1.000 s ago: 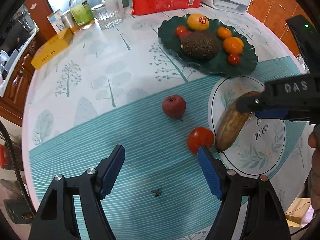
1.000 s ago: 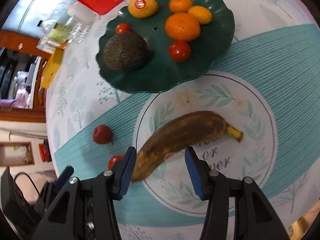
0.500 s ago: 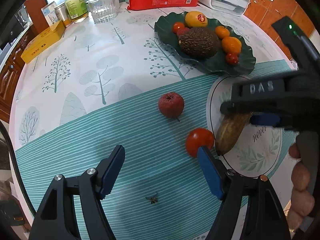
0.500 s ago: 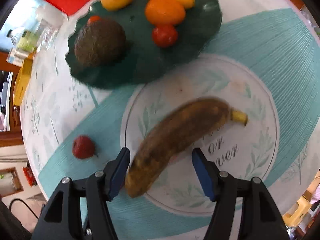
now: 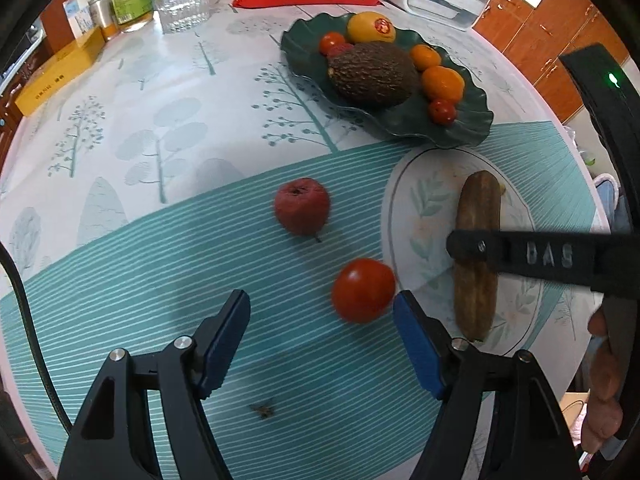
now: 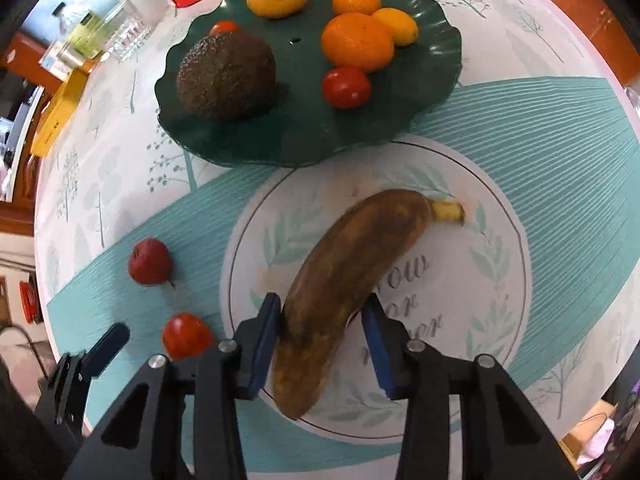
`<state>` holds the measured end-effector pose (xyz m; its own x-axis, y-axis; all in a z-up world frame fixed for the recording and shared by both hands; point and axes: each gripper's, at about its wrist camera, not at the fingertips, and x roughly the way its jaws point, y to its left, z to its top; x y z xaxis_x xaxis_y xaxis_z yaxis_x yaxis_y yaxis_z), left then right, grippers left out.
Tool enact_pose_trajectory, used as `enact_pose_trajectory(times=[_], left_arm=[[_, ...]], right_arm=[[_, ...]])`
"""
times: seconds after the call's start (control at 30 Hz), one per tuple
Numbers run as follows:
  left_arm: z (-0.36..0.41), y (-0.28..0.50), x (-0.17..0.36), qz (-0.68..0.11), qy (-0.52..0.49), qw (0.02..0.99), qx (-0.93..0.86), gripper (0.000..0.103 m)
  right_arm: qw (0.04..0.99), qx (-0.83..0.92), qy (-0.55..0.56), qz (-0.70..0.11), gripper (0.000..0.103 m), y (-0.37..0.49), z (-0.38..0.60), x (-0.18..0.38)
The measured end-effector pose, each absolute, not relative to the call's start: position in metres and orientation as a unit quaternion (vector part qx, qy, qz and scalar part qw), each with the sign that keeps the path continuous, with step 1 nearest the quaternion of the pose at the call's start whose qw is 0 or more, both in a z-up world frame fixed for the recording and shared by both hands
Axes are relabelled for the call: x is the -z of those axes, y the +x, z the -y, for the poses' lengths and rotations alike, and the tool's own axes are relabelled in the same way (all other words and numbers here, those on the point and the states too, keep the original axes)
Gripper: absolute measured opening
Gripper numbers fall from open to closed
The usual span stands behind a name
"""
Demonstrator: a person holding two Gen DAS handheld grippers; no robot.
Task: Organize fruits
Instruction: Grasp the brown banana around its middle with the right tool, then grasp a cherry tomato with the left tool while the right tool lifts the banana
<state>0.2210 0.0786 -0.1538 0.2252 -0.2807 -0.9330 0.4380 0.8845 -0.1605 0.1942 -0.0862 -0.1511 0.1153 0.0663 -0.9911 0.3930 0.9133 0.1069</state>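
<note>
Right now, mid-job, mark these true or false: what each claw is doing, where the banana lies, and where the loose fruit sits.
1. The right claw straddles the banana. True; whether both pads touch it is unclear.
2. The banana lies in the green dish. False: it lies on the round white leaf-printed plate.
3. The left claw is open and holds nothing. True.
4. The loose tomato sits on the white plate. False: it sits on the tablecloth beside the plate.
5. The avocado is in the green dish. True.

Tomato [image 5: 363,290] & apple [image 5: 302,212] block left claw [image 5: 321,338]; cloth [image 5: 140,280] leftward free.
</note>
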Motion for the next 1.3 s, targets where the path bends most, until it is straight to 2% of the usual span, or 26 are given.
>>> enact_pose_trajectory(times=[0.1, 0.23, 0.27, 0.7, 1.3], left_arm=[[-0.069, 0.219, 0.159, -0.586, 0.068, 0.771, 0.241, 0.053], [-0.056, 0.215, 0.162, -0.581, 0.08, 0.772, 0.243, 0.04], [-0.053, 0.214, 0.162, -0.579, 0.082, 0.774, 0.243, 0.033], [-0.046, 0.201, 0.136, -0.566, 0.053, 0.786, 0.242, 0.031], [-0.03, 0.192, 0.146, -0.582, 0.027, 0.791, 0.187, 0.031]], right_arm=[[0.728, 0.105, 0.166, -0.657, 0.037, 0.187, 0.088, 0.15], [0.736, 0.09, 0.149, -0.654, 0.035, 0.175, 0.091, 0.147], [0.739, 0.083, 0.15, -0.651, 0.035, 0.172, 0.091, 0.145], [0.783, 0.008, 0.161, -0.601, 0.034, 0.142, 0.118, 0.108], [0.787, -0.065, 0.124, -0.601, 0.033, 0.137, 0.122, 0.152]])
